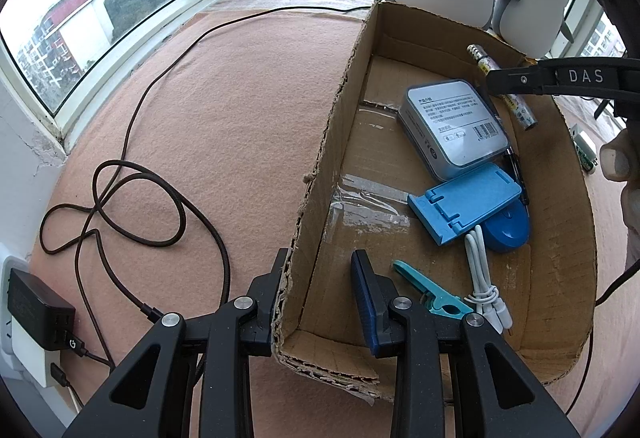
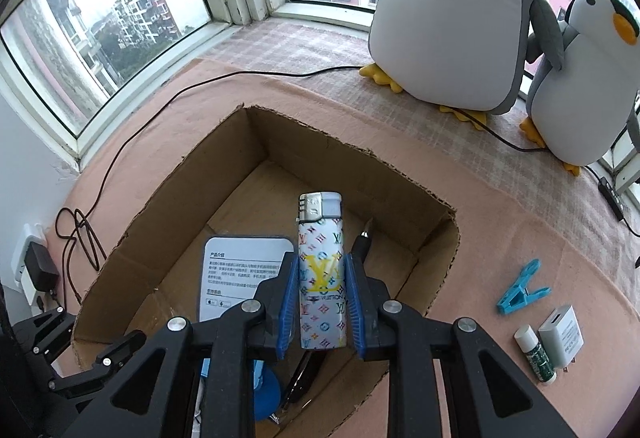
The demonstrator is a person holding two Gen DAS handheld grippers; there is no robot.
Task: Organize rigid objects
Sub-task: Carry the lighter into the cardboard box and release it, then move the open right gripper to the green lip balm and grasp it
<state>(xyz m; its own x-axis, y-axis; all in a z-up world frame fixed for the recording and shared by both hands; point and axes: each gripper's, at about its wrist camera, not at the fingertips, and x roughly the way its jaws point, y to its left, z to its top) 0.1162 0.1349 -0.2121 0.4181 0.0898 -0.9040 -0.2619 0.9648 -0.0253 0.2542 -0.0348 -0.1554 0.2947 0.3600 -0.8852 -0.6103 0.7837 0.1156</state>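
Judging by how things lie, the sorting is well past halfway. Already gathered in the cardboard box [image 1: 448, 166] are a grey tin [image 1: 452, 126], a blue phone stand [image 1: 466, 200], a blue round object [image 1: 508, 228] partly under the stand, a coiled white cable [image 1: 482, 278], a teal clip [image 1: 430, 292] and a dark pen, mostly hidden.

A patterned lighter [image 2: 322, 278] is clamped upright between the blue pads of the right gripper [image 2: 322, 298] and is held above the box interior, over the tin; whether it touches anything below cannot be told. Its release into the box appears to be the step in hand.

The near-left wall of the box is straddled by the left gripper [image 1: 320, 290], one finger outside and one inside; the jaws stand fairly wide and whether the cardboard is actually pinched cannot be told.

Left on the pink mat [image 2: 520, 222], outside the box, are a blue clothes peg [image 2: 520, 292], a white charger plug [image 2: 560, 336] and a small green-and-white tube [image 2: 536, 352], the last two side by side
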